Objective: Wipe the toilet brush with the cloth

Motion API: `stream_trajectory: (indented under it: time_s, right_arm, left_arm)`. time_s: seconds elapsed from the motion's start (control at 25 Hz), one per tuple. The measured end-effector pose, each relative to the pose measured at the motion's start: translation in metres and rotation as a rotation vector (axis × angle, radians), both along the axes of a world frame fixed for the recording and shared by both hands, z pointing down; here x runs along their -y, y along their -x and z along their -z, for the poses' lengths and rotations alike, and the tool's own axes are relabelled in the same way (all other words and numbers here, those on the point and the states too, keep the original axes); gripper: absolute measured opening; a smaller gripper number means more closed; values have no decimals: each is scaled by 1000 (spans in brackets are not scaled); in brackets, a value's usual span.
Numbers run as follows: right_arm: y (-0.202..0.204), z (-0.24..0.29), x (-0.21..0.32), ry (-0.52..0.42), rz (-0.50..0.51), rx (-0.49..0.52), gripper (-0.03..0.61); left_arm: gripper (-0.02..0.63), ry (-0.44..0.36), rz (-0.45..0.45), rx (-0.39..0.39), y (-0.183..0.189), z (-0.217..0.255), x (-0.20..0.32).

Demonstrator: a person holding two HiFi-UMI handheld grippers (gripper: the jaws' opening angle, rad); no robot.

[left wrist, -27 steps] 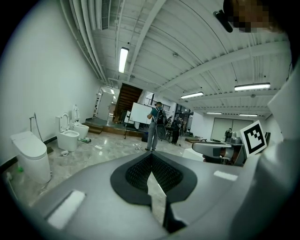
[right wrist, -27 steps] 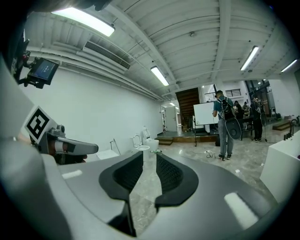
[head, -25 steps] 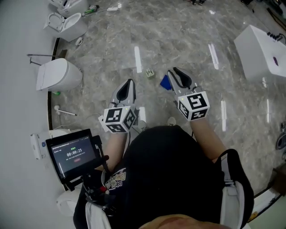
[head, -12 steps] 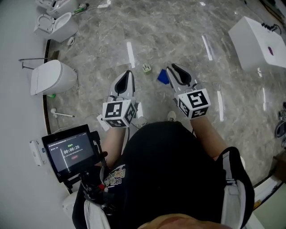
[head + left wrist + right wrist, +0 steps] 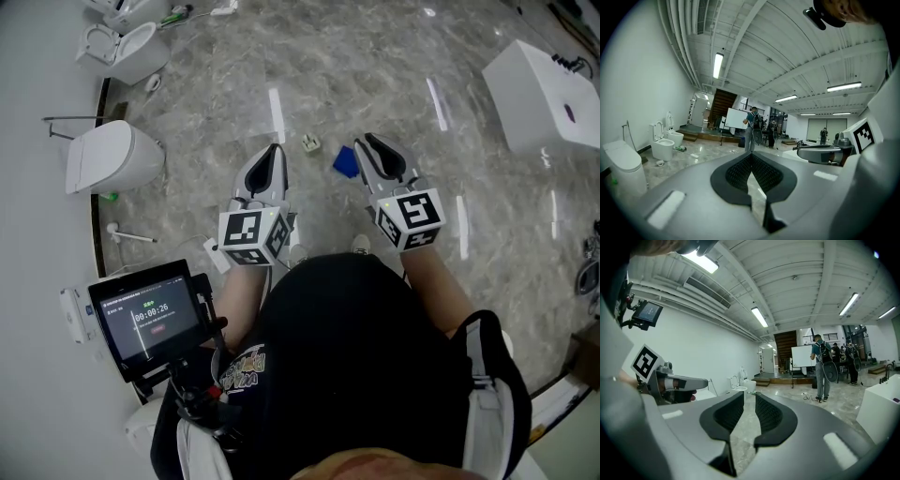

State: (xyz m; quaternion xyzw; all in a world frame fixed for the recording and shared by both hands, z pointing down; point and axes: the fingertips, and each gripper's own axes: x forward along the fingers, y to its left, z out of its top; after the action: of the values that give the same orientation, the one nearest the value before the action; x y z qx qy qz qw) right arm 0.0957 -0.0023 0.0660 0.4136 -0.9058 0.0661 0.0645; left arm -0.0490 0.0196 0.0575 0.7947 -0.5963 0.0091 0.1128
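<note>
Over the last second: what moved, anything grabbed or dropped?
Nothing taken or let go. Only the head view drifted slightly, and the timer on the screen ticked on. Left gripper stays shut and empty, right gripper slightly open and empty, both held out ahead of the person. Blue cloth and toilet brush lie untouched on the floor.

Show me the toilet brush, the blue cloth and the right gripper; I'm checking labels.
toilet brush [image 5: 136,234]: head view, middle of its handle.
blue cloth [image 5: 344,163]: head view, its visible centre.
right gripper [image 5: 366,142]: head view, between its fingertips.
</note>
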Motion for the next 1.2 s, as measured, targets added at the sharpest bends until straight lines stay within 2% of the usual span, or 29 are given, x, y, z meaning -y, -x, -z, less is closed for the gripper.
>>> stream_trajectory:
  time_s: [0.76, 1.2]
  right_arm:
    - [1, 5, -4, 4, 10, -2, 77]
    - [1, 4, -2, 7, 8, 6, 51]
  left_arm:
    - [12, 22, 0, 13, -4, -5, -5]
    - [12, 19, 9, 20, 0, -6, -4]
